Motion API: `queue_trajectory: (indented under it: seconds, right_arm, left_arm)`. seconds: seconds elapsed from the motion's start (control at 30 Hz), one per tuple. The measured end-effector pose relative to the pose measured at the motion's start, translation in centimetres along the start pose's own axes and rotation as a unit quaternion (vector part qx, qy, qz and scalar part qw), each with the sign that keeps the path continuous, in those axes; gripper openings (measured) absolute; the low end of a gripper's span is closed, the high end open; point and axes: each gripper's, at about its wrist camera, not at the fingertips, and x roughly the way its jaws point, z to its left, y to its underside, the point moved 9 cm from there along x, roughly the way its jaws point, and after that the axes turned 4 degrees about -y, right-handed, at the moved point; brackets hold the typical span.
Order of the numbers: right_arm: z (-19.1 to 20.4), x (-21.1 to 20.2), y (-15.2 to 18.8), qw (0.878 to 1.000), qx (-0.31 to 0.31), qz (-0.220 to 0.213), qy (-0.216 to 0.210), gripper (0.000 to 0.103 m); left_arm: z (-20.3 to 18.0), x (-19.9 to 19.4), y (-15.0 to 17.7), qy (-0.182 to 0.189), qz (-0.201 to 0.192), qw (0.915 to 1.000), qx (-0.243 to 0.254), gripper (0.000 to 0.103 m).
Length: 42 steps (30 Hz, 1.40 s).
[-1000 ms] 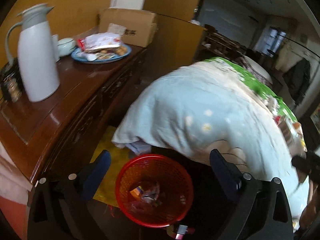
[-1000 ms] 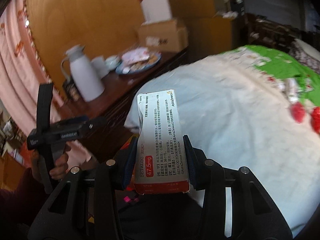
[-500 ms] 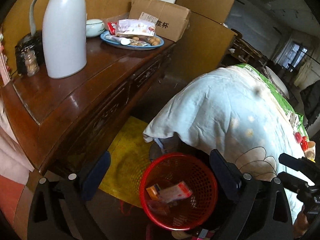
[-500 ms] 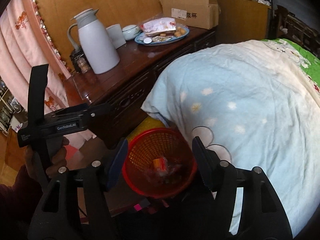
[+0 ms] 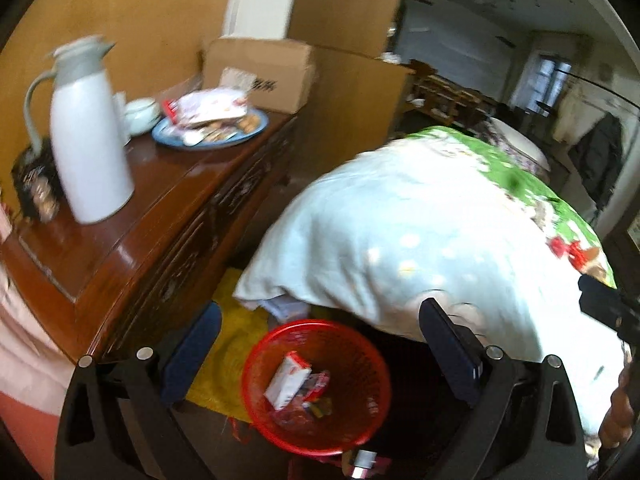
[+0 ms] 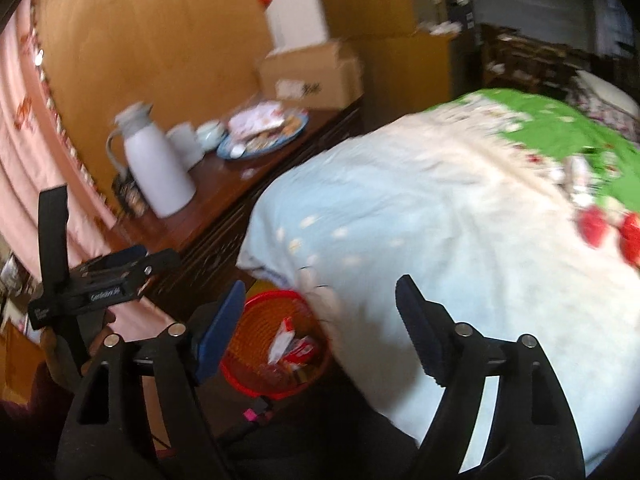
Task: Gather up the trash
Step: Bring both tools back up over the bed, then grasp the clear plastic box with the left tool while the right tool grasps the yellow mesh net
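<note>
Red plastic mesh, the basket (image 5: 316, 386) sits at six o'clock, holding a white medicine box (image 5: 288, 380); the wrappers beneath blur together. The right gripper (image 6: 320, 328) has just been opening, nothing between its jaws. The left gripper (image 5: 320, 354) gapes wide, empty. The quilt (image 6: 440, 240) hides the basket's far rim.

A bedroom in a home: a bed (image 5: 420, 248) with a flowered quilt stands beside a wooden sideboard (image 5: 160, 208) holding a thermos jug (image 5: 90, 140) and a snack plate (image 5: 210, 136).

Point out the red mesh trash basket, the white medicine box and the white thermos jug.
Red mesh trash basket (image 5: 372, 364), left wrist view, inner wall.
White medicine box (image 5: 287, 379), left wrist view, top face.
White thermos jug (image 5: 90, 148), left wrist view, body.
</note>
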Motion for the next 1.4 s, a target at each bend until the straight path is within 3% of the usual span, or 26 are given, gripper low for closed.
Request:
queue_trajectory:
  seconds: [0.27,0.47,0.57,0.7,0.93,1.0,1.1,1.2,1.3,1.4]
  right_arm:
    - [-9.9,-8.7,1.1,0.992,0.053,-0.067,0.094,0.087]
    - [-21.5,-12.6,3.6,0.967,0.137,-0.083,0.2,0.088]
    - [-26.9,-13.4,5.5,0.95,0.187,-0.079,0.236,0.088]
    - [-31.1,-13.9,7.2,0.934,0.224,-0.073,0.267,0.088]
    - [-35.4,-13.7,10.0,0.915,0.237,-0.063,0.322,0.088]
    - [-36.1,-12.7,11.2,0.914,0.26,-0.045,0.308,0.088]
    - [-36.3,-13.1,11.0,0.916,0.263,-0.064,0.297,0.088]
    - [-36.4,-12.6,11.1,0.918,0.264,-0.054,0.289,0.088]
    - [-36.5,-12.2,11.0,0.921,0.267,-0.05,0.278,0.088]
    - [-36.6,-12.4,11.0,0.921,0.275,-0.058,0.27,0.088]
  left_arm:
    - [-10.0,-1.5,0.0,0.038,-0.006,0.995,0.093,0.097]
    - [-18.9,2.0,-0.6,0.079,0.016,0.9856,0.149,0.097]
    - [-23.2,4.4,-1.2,0.099,0.032,0.9803,0.168,0.097]
    - [-30.2,7.5,-2.0,0.138,0.06,0.9709,0.187,0.097]
    - [-40.9,12.3,-2.2,0.158,0.071,0.9542,0.244,0.097]
    - [-43.1,13.7,-1.8,0.153,0.069,0.9493,0.266,0.097]
    - [-45.5,15.9,-1.4,0.146,0.066,0.9437,0.289,0.097]
    - [-47.8,18.0,-1.2,0.147,0.068,0.9402,0.3,0.097]
    - [-48.7,19.1,-1.4,0.144,0.063,0.9394,0.305,0.097]
    - [-48.6,20.8,-1.7,0.107,0.042,0.9422,0.315,0.097]
